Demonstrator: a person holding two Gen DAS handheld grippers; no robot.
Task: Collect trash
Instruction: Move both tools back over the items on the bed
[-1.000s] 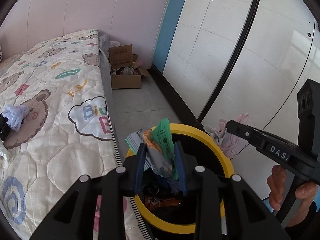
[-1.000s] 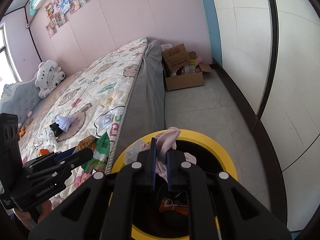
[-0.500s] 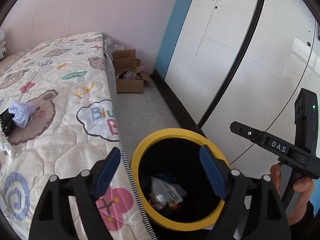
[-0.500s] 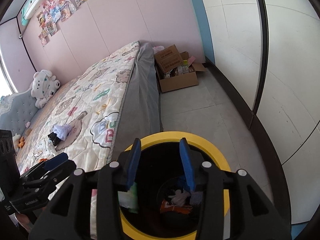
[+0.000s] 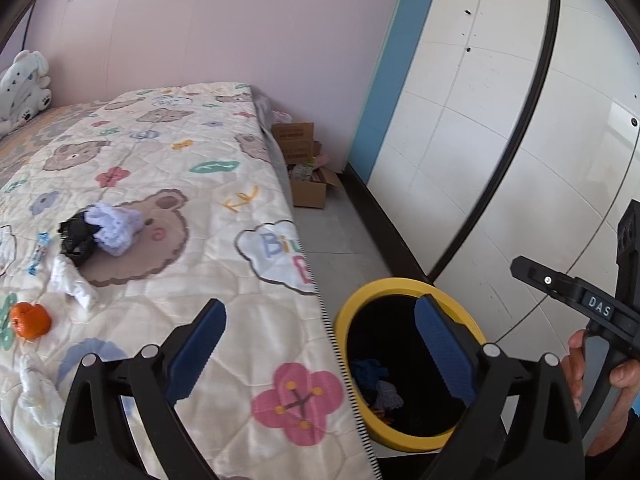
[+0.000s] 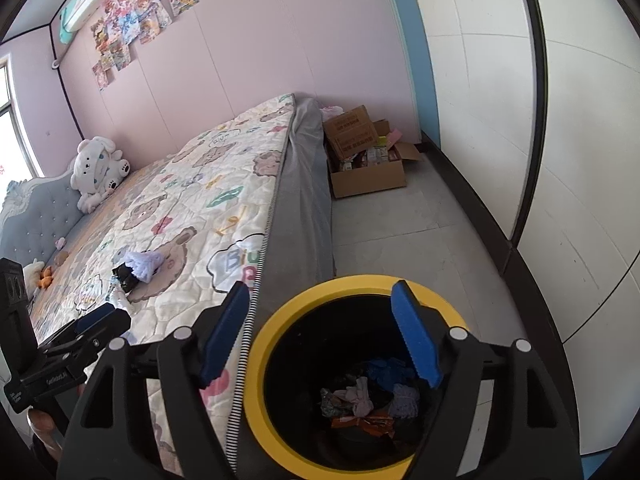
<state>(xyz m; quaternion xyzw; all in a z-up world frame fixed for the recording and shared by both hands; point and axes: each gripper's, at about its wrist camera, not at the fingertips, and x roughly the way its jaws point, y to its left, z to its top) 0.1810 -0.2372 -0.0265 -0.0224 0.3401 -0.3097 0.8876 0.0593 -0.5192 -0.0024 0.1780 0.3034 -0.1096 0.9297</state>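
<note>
Bin (image 6: 256, 364) right of bed (image 6: 208, 216)

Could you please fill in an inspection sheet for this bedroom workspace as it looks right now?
Surface: quilted bedspread with bear and flower prints; grey tiled floor beside it.
Job's things: yellow-rimmed bin at the bed's edge, wrappers and cloth scraps inside. On the bed: lilac crumpled wad touching a black crumpled piece, white tissue, orange peel.
Clutter: open cardboard box of packets on the floor.
Grippers: left tool and right tool both opening, nothing between their jaws.
Cables: nothing seen.
Surroundings: pink wall with posters, white plush toy, white wardrobe doors.
</note>
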